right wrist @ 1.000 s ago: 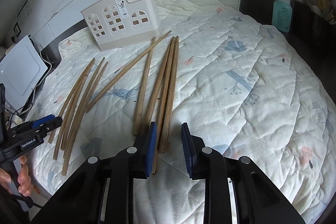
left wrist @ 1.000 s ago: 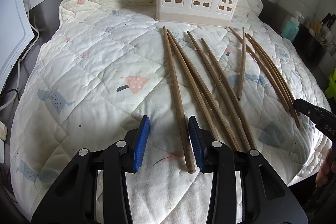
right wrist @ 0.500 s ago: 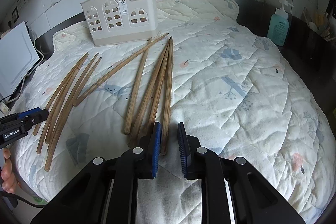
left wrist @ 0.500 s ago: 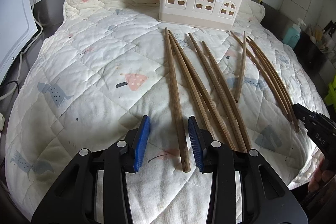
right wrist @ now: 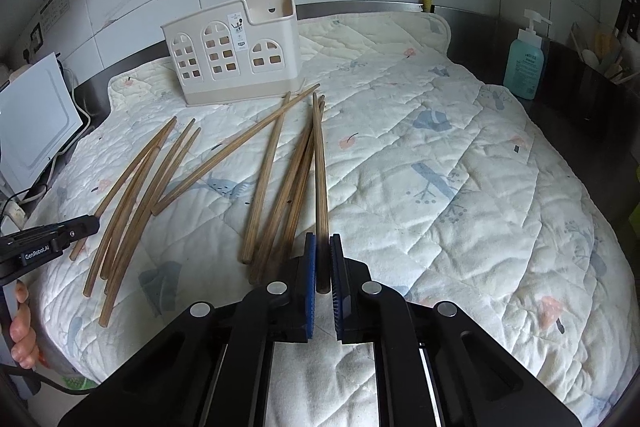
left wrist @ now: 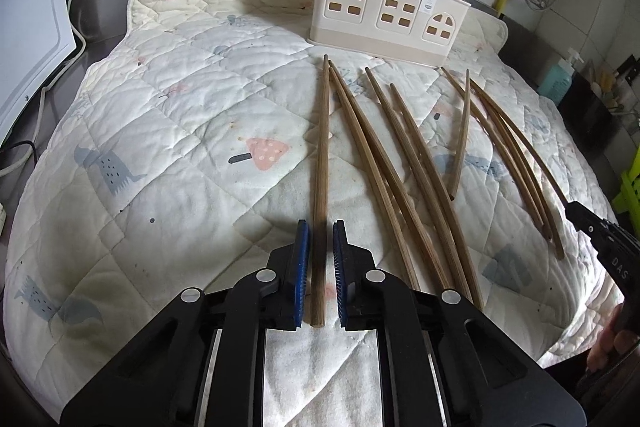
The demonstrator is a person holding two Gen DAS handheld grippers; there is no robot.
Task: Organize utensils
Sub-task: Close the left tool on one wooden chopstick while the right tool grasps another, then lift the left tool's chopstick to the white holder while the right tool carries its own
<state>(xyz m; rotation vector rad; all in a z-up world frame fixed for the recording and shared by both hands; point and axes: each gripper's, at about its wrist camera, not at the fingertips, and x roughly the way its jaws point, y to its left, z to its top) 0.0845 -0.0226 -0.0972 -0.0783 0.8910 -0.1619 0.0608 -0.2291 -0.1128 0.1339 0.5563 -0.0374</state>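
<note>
While both grippers worked low over a quilted mat [left wrist: 168,131], each had a single wooden chopstick lined up between its blue pads. From the left wrist view, the left gripper [left wrist: 319,247] straddled the near end of the leftmost chopstick [left wrist: 321,163], which ran straight away toward the cream holder [left wrist: 384,11] at the far edge of the mat. Narrow gaps showed on both sides of the stick, so the jaws stood partly open around it and had not clamped. The stick lay flat on the mat, its near end just short of the gripper body.

From the right wrist view, the right gripper [right wrist: 322,255] had its pads drawn close about the near end of the rightmost chopstick [right wrist: 319,163]. The left pad appeared to touch the stick; a thin gap remained on the right, and whether the jaws truly gripped it could not be told. That stick also pointed toward the holder, beside a loose bundle of chopsticks [right wrist: 280,187] just to its left. A second spread of chopsticks [right wrist: 132,195] lay further left, near the other gripper's tip.

A blue soap bottle [right wrist: 524,67] stood on the counter at the far right, well apart from the mat's chopsticks.
</note>
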